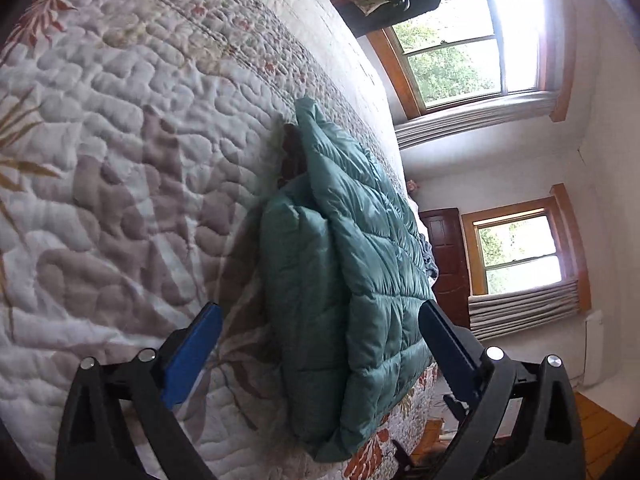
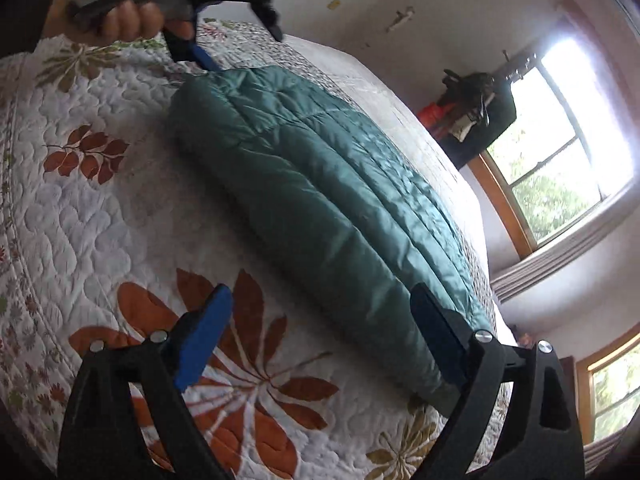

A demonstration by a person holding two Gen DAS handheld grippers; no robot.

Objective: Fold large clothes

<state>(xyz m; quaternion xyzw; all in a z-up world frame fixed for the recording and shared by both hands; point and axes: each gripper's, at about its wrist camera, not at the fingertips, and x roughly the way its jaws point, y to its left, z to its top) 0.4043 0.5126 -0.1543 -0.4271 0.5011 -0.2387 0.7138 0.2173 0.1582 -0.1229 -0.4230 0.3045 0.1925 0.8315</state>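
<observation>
Teal quilted puffer jacket (image 1: 352, 280) lies on the white leaf-print quilted bedspread (image 1: 120, 160), already doubled into a long narrow bundle. In the right wrist view it runs from upper left to lower right of frame (image 2: 320, 200).

Risks as I read it:
- Slippery, puffy fabric. The layers could spring apart or slide as soon as one end is lifted, undoing the fold.
- If I pinch only the top layer, the lower layer stays on the bed and the fold goes crooked.
- The quilt is soft, so a low approach could snag bedspread along with jacket.
- The bundle sits near the bed edge at lower right of the left wrist view; a hard pull could drag it off.

Pose:
- Left gripper (image 1: 320, 356): jaws spread wide, straddling the jacket's near end, not touching it as far as I can tell. In the right wrist view it's at upper left (image 2: 236, 36), held in the person's hand (image 2: 116, 4), one blue finger down by the far end of the bundle.
- Right gripper (image 2: 324, 332): jaws spread wide, nothing pinched, near the lower-right end; right finger just beside the jacket edge.
</observation>
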